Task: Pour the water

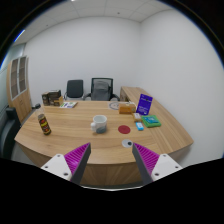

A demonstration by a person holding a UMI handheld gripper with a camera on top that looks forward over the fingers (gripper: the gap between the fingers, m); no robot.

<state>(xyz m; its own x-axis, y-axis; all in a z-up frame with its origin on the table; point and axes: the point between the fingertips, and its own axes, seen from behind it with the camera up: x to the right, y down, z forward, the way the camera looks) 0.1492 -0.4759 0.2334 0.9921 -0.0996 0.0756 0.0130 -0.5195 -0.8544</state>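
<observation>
The gripper (111, 160) hangs over the wooden table (70, 135), fingers wide apart and empty. Beyond them, at twelve o'clock, stands a white mug (99, 124); at ten o'clock, a dark bottle (45, 123); at one o'clock, a red coaster (125, 129).

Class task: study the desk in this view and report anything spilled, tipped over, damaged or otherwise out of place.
Nothing stands out. The white mug and the brown bottle stand upright on the wooden desk, with no visible spill. The claw is open, holding nothing, its fingers well short of both.
</observation>
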